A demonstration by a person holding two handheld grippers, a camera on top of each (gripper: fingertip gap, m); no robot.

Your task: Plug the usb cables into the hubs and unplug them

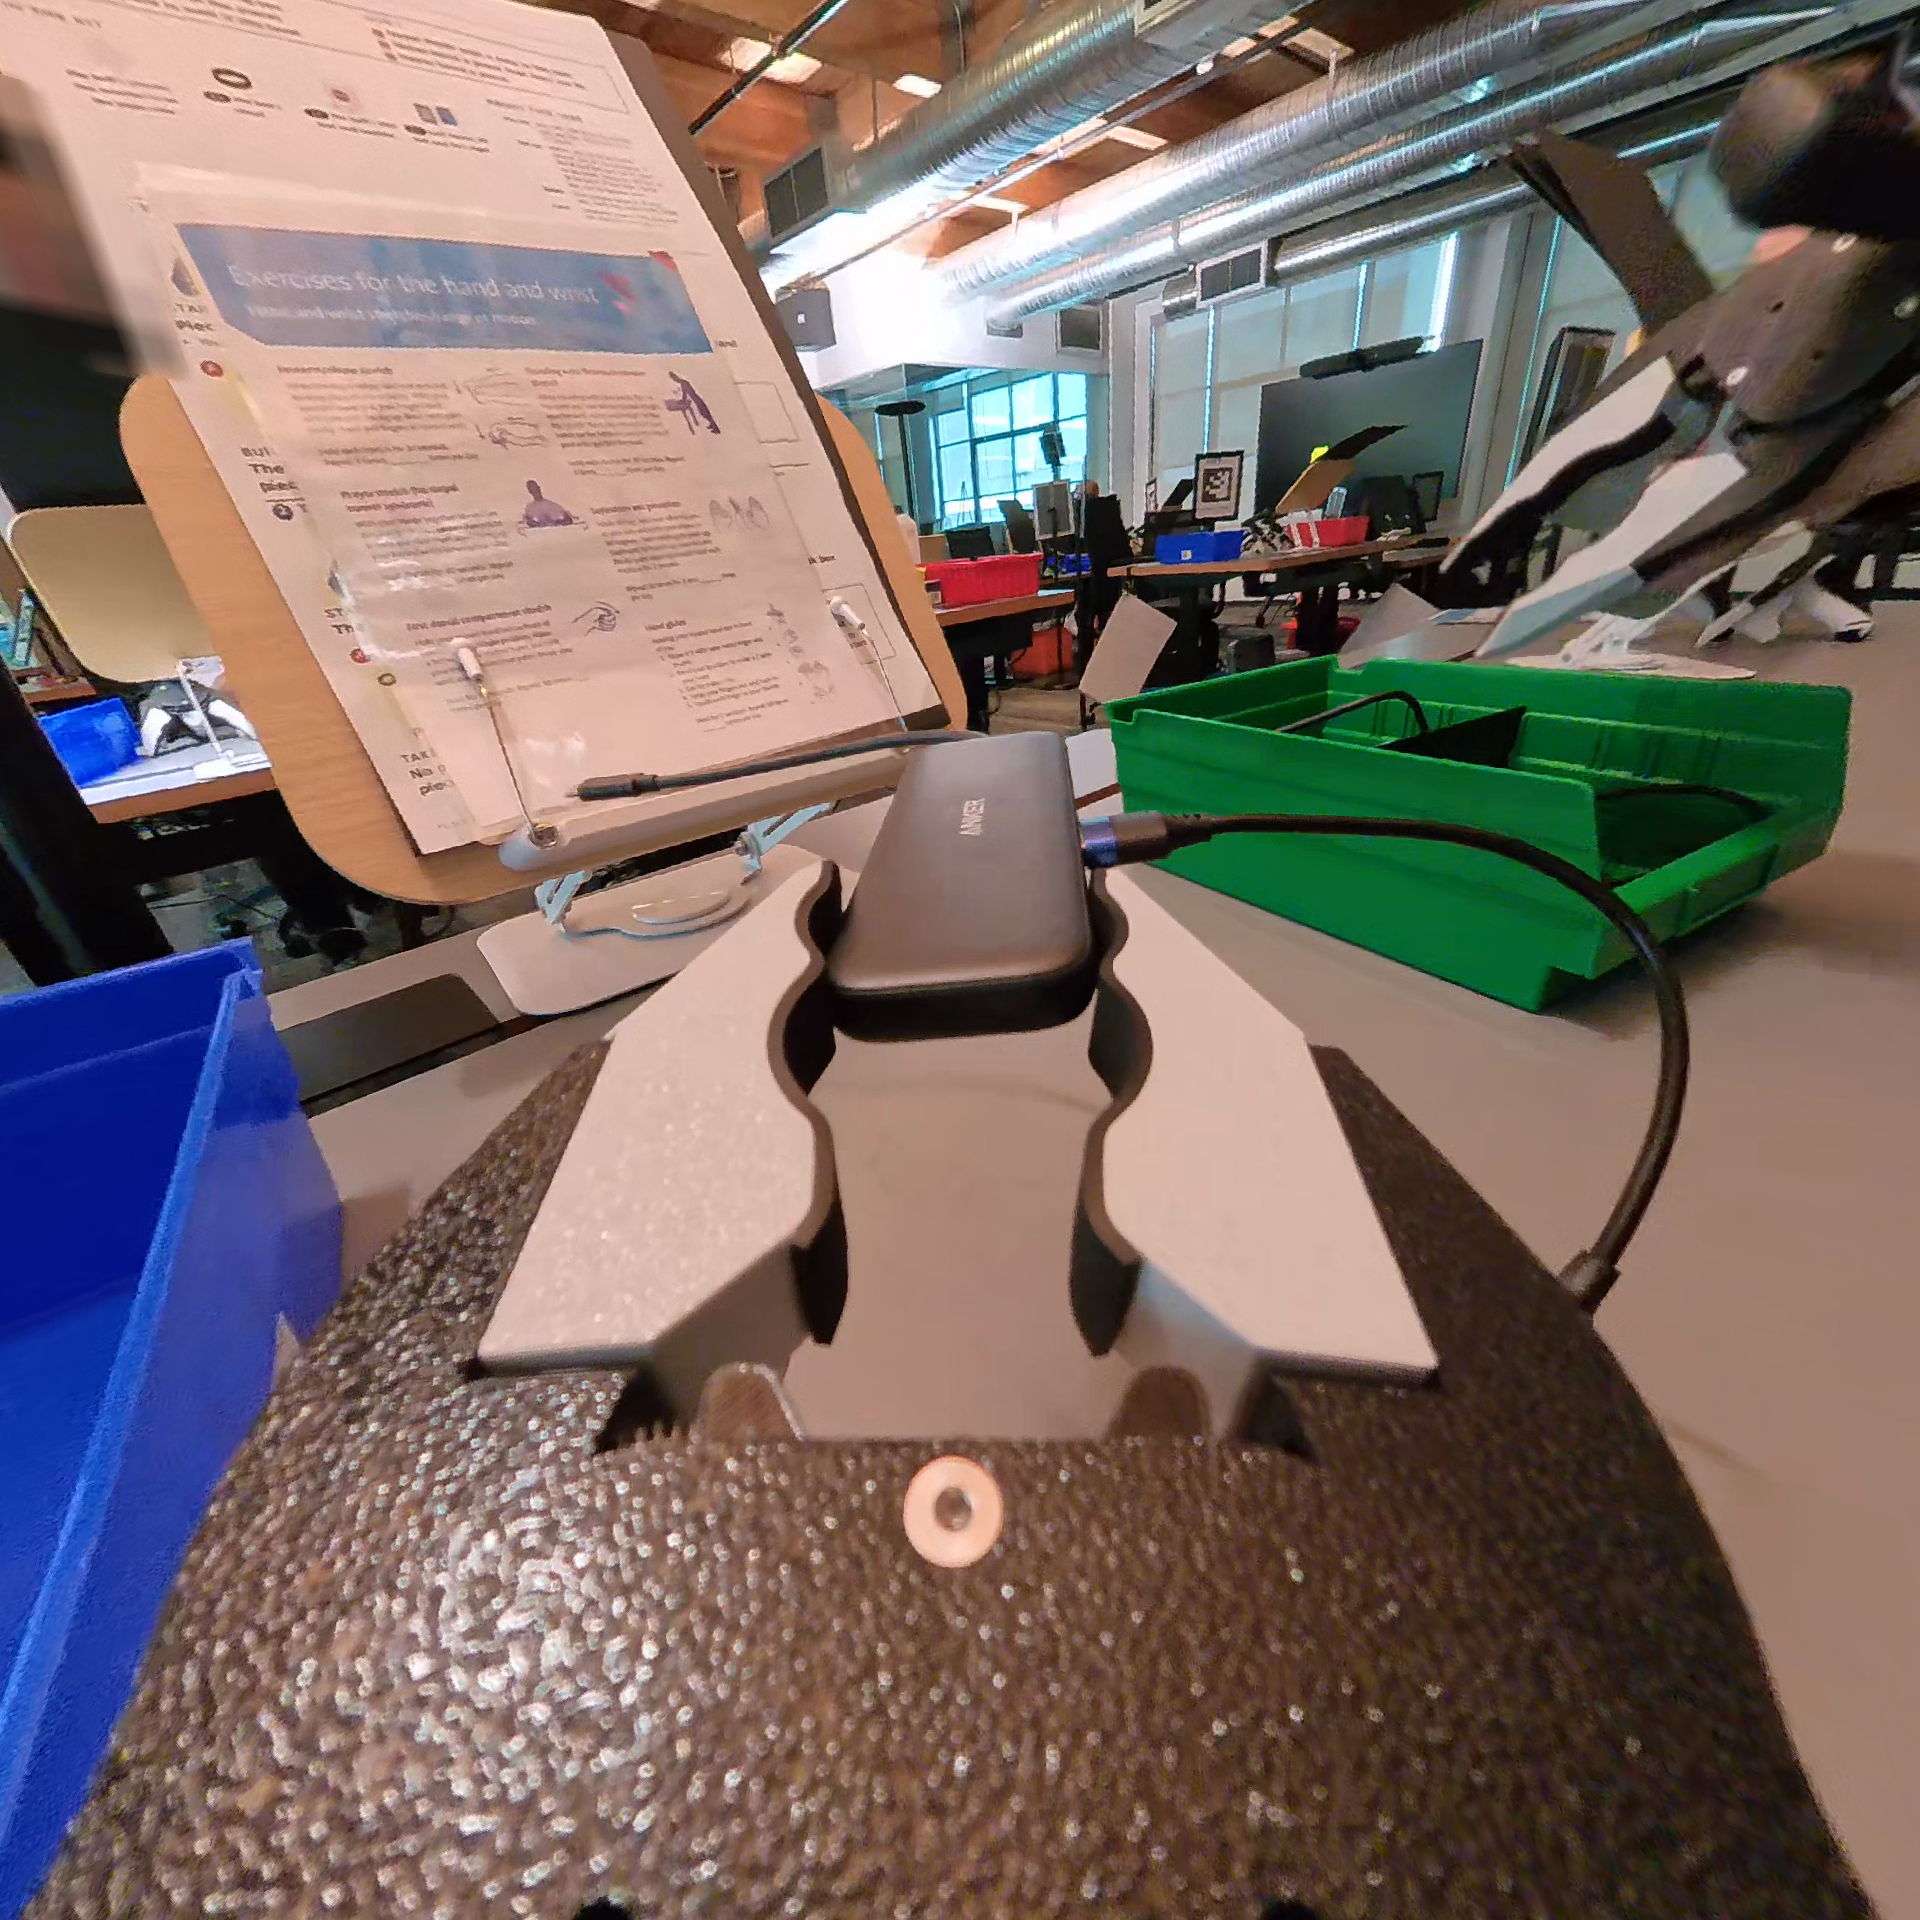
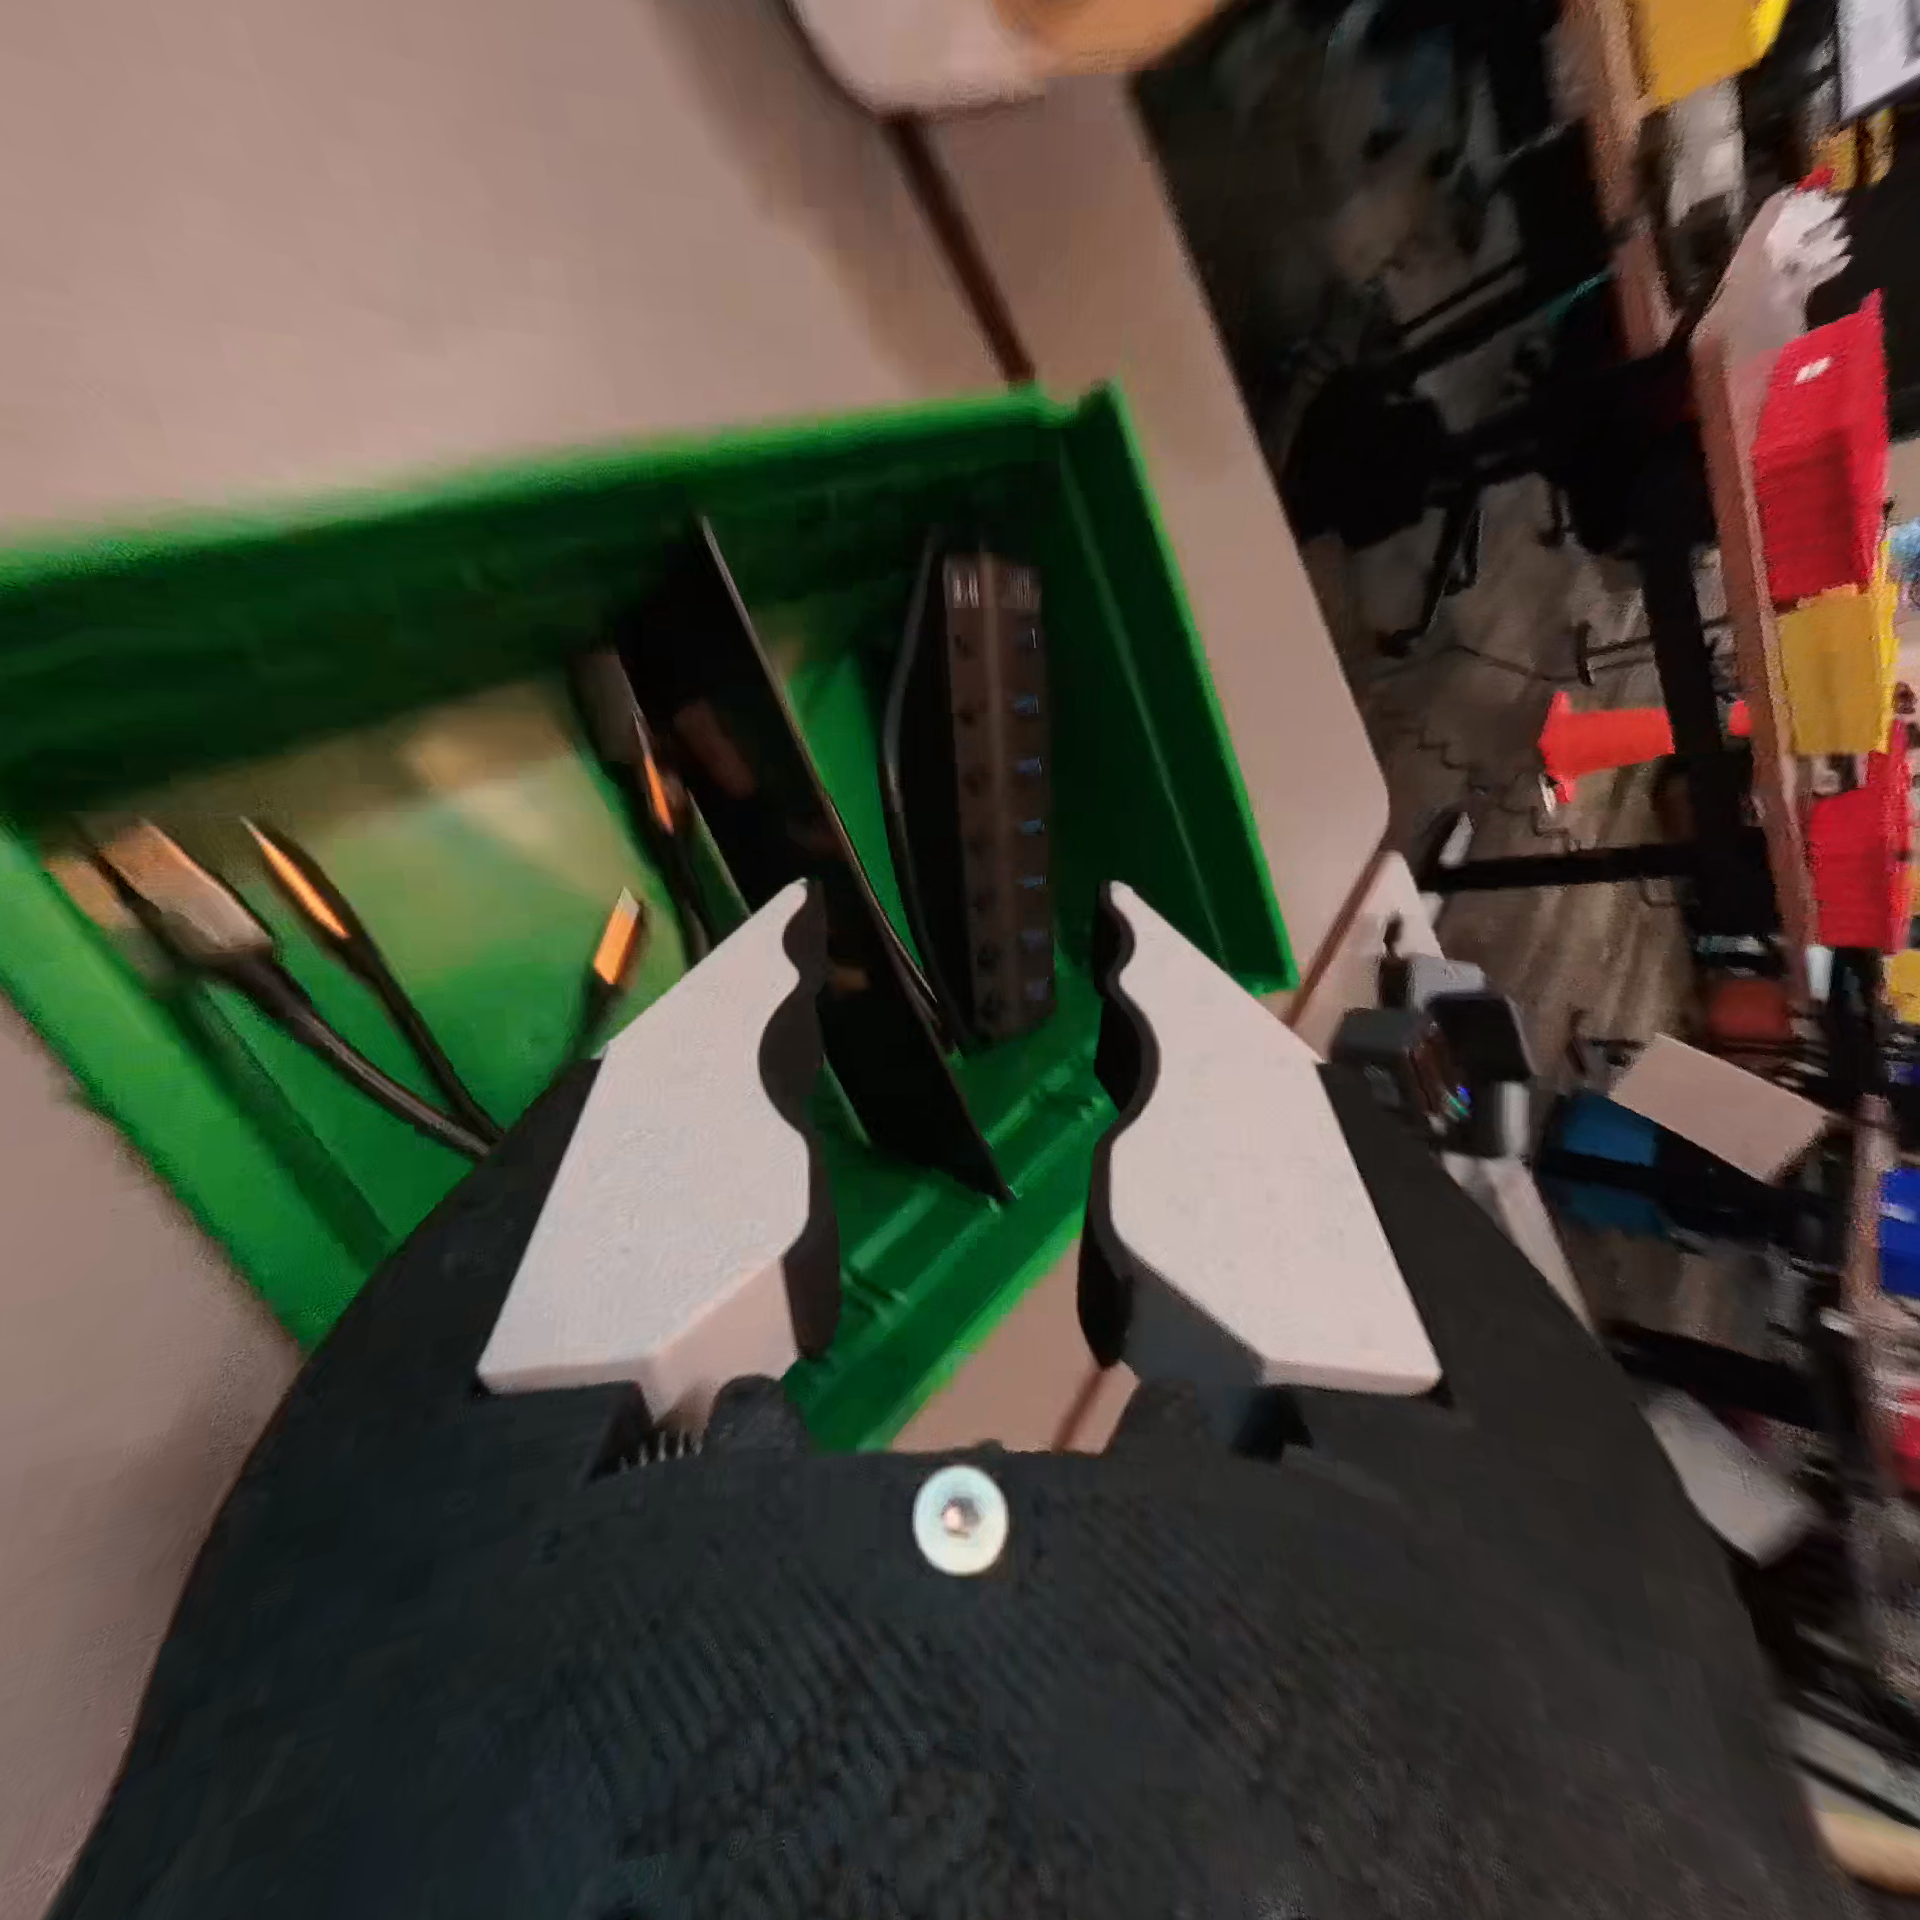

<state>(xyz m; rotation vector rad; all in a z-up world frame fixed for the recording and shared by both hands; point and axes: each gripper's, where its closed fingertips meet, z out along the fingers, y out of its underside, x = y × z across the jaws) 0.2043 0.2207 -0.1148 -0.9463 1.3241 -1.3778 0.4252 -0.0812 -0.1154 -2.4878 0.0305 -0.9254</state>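
I've got the left gripper (image 1: 961, 940) clamped on the hub (image 1: 961, 883), frame centre, one cable (image 1: 1621, 997) plugged in. Right gripper (image 2: 961, 925) apart, empty, over the green bin (image 2: 1164, 665); next, I reckon: grab another cable (image 2: 613, 956), lower left.

1. A flat dark grey hub (image 1: 961, 883) lies on the table, its near end between pale gripper fingers.
2. A black cable (image 1: 1621, 997) is plugged into its right side and arcs back.
3. A long black multi-port hub (image 2: 997, 800) stands in the green bin's end compartment.
4. Loose cables (image 2: 312, 977) with metal plugs lie in the next compartment.
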